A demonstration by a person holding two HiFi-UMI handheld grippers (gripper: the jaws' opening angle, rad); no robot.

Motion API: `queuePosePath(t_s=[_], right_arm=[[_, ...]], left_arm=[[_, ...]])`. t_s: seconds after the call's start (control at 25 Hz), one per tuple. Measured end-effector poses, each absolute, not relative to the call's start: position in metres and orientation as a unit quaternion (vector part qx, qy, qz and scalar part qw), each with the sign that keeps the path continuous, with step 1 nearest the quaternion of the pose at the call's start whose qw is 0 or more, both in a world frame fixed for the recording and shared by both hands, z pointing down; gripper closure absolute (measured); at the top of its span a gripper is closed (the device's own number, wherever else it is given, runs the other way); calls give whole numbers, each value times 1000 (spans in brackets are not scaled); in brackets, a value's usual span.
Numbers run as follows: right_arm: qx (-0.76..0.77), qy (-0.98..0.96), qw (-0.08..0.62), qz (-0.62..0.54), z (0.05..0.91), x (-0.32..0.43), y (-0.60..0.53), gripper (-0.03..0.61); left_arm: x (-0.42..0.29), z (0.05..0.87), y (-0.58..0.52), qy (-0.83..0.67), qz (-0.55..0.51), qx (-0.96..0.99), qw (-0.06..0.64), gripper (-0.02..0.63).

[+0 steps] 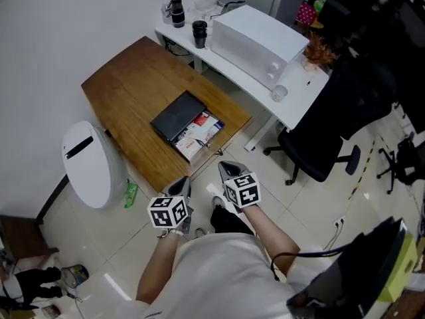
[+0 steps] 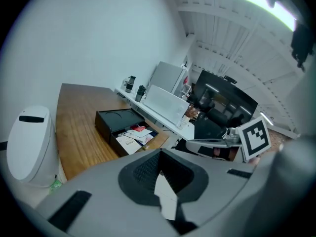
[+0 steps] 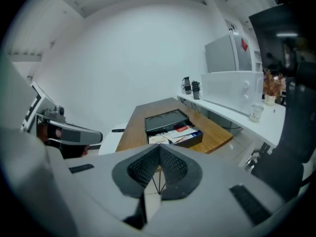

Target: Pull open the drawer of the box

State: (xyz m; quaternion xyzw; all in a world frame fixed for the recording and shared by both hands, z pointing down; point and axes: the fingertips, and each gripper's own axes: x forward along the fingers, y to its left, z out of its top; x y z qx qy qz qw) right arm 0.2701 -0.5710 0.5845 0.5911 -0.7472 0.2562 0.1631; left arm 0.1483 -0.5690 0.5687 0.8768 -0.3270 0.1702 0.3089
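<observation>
- Both hand-held grippers, left (image 1: 184,183) and right (image 1: 226,168), are closed and empty at bottom centre, off the bench (image 1: 126,78).
- Box (image 1: 176,115) sits mid-frame with its drawer (image 1: 199,135) out; the left gripper view catches the right one's marker cube (image 2: 254,136).

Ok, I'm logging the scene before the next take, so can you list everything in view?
table: 1, brown wood, against the wall
box: 1, black, on the table
drawer: 1, black, pulled out of the box, papers inside
bin: 1, white, on the floor left of the table
desk: 1, white, beyond the table
appliance: 1, white, on the desk
dark cups: 2, black, at the desk's far end
clear cup: 1, at the desk's near edge
office chair: 1, black, beside the desk
left gripper: 1, grey, shut, empty
right gripper: 1, grey, shut, empty
</observation>
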Motion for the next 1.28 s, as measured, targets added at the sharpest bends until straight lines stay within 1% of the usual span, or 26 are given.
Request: queuePosePath(t_s=[0.28, 0.48, 0.84, 1.08, 1.28], right_arm=[[612, -725, 154, 276, 576, 244, -494, 591], [625, -712, 149, 283, 583, 242, -456, 591], [614, -736, 123, 258, 545, 262, -446, 591], [613, -747, 83, 244, 518, 282, -430, 591], [604, -756, 73, 244, 515, 287, -423, 591]], left_arm=[[125, 558, -518, -298, 160, 890, 306, 614], [119, 563, -486, -286, 155, 894, 307, 614], [141, 535, -465, -304, 126, 895, 303, 614], [165, 535, -445, -312, 134, 894, 294, 614], [178, 531, -437, -322, 129, 892, 290, 614]])
